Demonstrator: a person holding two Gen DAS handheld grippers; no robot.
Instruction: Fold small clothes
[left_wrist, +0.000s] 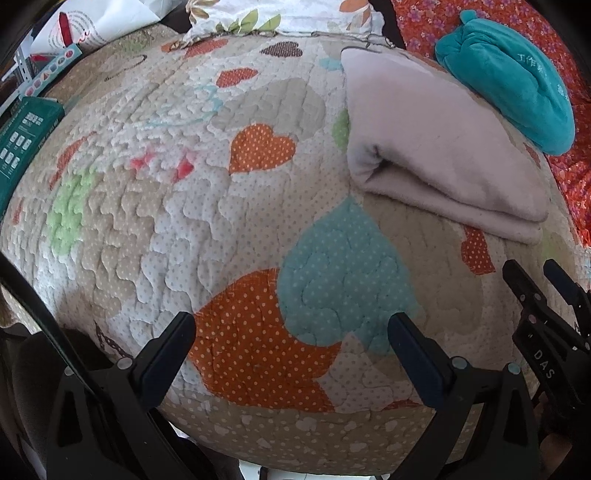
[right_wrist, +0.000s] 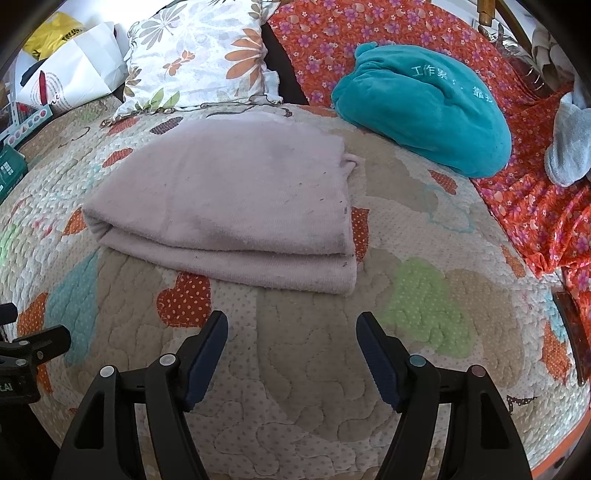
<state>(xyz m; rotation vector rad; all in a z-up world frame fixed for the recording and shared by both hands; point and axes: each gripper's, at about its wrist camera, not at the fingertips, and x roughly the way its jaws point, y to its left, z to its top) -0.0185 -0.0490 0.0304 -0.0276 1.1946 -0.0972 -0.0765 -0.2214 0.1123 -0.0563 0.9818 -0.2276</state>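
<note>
Both tools hang empty above the quilted bed: the left hand-held gripper (left_wrist: 291, 332) has its fingers spread wide over the orange and teal hearts, touching nothing, and the right hand-held gripper (right_wrist: 291, 332) is likewise parted, a little less widely, over bare quilt (right_wrist: 303, 387).

The pale pink cloth (right_wrist: 229, 206) lies already doubled into a thick rectangle, just beyond the right tool and to the far right of the left one. Its folded bulge faces left and its open edges face near and right. A teal plush garment (right_wrist: 424, 122) sits bunched at the far right, partly on the orange floral sheet (right_wrist: 535, 206).

Judging from this, the risk is in the next pinch. Grabbing only the top layer of the pink stack would peel it open and undo the fold. Reaching deep could also catch the quilt beneath, dragging it along. The teal piece is bulky and slippery-looking, so a shallow grip may let it slide free.
</note>
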